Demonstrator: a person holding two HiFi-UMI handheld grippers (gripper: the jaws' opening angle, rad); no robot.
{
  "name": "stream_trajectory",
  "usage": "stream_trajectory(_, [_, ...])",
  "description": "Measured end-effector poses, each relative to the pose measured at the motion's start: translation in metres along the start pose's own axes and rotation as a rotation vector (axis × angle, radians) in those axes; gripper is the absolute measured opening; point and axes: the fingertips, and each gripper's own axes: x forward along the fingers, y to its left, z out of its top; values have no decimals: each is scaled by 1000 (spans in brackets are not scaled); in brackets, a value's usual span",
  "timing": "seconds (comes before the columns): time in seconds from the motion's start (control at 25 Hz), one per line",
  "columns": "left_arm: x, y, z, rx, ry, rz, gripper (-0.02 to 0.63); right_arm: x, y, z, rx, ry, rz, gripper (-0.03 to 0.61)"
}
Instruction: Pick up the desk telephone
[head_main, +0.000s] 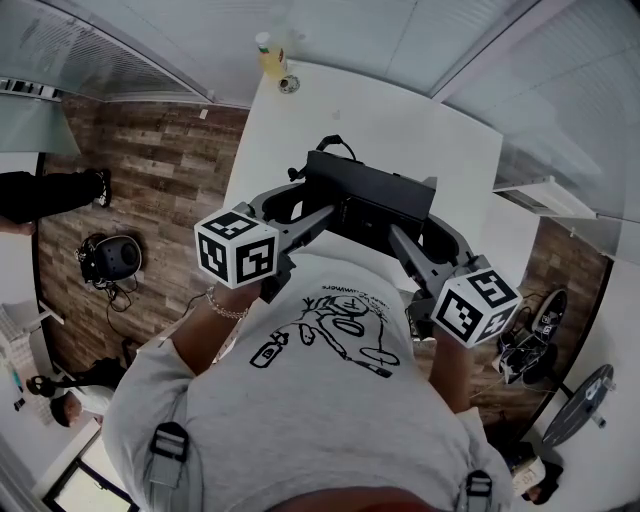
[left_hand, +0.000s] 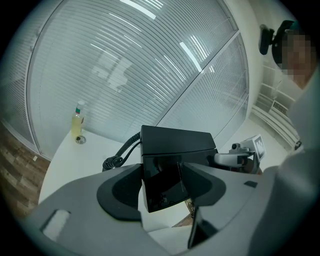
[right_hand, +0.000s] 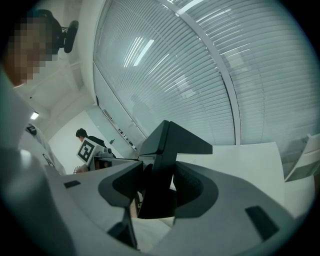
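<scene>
Closest to the person, the left hand-held gripper (head_main: 318, 216) (left_hand: 162, 182) is clamped on one side of the black desk telephone (head_main: 370, 205) (left_hand: 175, 142). The right hand-held gripper (head_main: 413, 240) (right_hand: 157, 187) is clamped on the other side. The telephone sits between them, above the near end of the white counter (head_main: 400, 130). Its coiled cord (left_hand: 117, 157) hangs toward the counter. At the far end a bottle (head_main: 270, 55) (left_hand: 76, 125) stands upright before the blinds (left_hand: 150, 60).
</scene>
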Motion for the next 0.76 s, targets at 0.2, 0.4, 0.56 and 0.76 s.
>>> stream_trajectory(0.2, [1,0,0,-5,1,-1,253,-1,0,1,3,-2,3,181])
stream_trajectory(0.4, [1,0,0,-11,2,-5,253,0,1,2,3,-1,1,181])
stream_trajectory(0.56, [1,0,-1,-11,4,-5,252,0,0,0,5,1,3,179])
stream_trajectory(0.76, [2,-1,-2,-19,6,-7,252,-1,0,0,8,7,0,179])
